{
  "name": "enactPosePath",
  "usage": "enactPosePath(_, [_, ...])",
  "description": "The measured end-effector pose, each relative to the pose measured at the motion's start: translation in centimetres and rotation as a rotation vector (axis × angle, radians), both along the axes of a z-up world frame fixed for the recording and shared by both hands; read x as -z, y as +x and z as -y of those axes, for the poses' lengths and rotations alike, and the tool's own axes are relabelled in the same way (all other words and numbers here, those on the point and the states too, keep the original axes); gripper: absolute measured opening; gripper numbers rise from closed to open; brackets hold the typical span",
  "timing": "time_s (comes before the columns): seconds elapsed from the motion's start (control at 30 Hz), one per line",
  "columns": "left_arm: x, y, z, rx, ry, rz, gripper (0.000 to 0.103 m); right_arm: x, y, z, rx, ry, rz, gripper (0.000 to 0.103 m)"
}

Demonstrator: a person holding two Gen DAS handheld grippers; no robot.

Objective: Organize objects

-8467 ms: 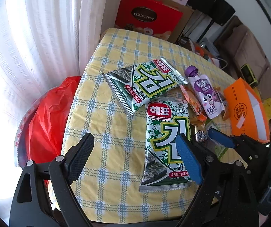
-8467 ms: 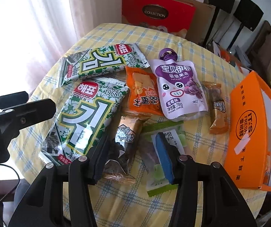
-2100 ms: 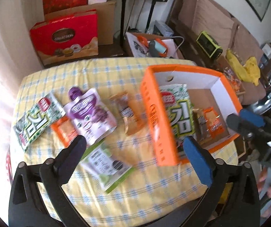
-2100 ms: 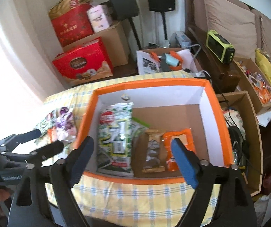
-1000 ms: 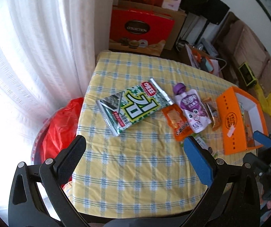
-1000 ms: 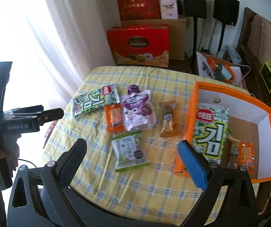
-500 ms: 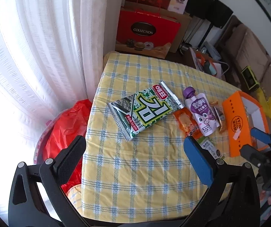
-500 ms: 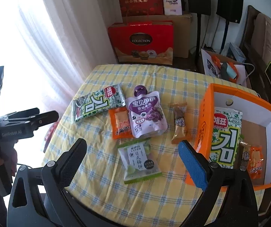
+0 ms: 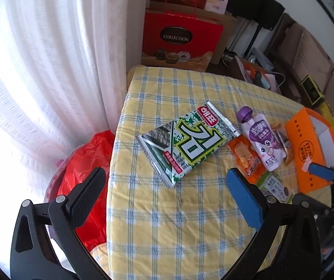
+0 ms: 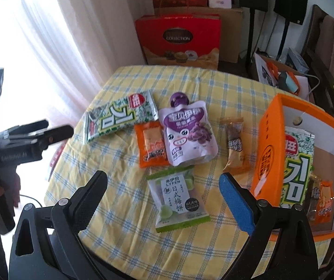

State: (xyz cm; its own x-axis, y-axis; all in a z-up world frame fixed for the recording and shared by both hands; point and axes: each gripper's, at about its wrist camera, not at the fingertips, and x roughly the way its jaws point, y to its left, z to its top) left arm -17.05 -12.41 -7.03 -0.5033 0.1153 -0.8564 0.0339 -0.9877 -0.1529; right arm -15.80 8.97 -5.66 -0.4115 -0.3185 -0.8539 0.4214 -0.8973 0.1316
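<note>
While both grippers (image 9: 164,191) (image 10: 162,192) are held wide open and empty, a seaweed pack (image 10: 296,170) is seen in the box (image 10: 266,154) at the table edge.

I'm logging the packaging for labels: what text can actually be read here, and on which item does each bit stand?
"COLLECTION": red gift bag behind the table.
"LYFEN" and "日式梅饼": green plum-cake packet.
"1966": seaweed packet on the cloth.
"김": seaweed packet in the orange box.
Purple jelly pouch, orange snack packet, brown bar and the orange box seal: too blurred to read.
</note>
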Motion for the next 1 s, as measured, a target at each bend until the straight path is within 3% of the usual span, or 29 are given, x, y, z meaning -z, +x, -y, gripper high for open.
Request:
enactPosePath(0.1, [0.7,-0.9,0.2,0.027,0.03,-0.028,0.103,0.9,-0.2,0.2,-0.006,0.015,0.018,0.094])
enactPosePath(0.2, [1.1,-1.5,0.0,0.033,-0.041,-0.052,0.103,1.9,-0.4,0.2,-0.003,0.027,0.038,0.091])
enactPosePath(0.37, [1.7,-2.7,-0.8,0.093,-0.067,-0.035,0.103,3.3,-0.5,0.7,-0.019,0.065,0.053,0.089])
enactPosePath(0.73, [2.6,-6.4,-4.7,0.375,-0.113,-0.005,0.103,5.7,-0.5,1.5,-0.056,0.111,0.088,0.089])
enactPosePath(0.9, [3.9,-7.1,-6.2,0.469,-0.188,0.015,0.103,6.4,-0.7,1.0,-0.044,0.09,0.106,0.089])
enactPosePath(1.0, [4.5,-7.3,-6.3,0.493,-0.194,0.031,0.103,6.4,-0.7,0.8,-0.044,0.083,0.101,0.089])
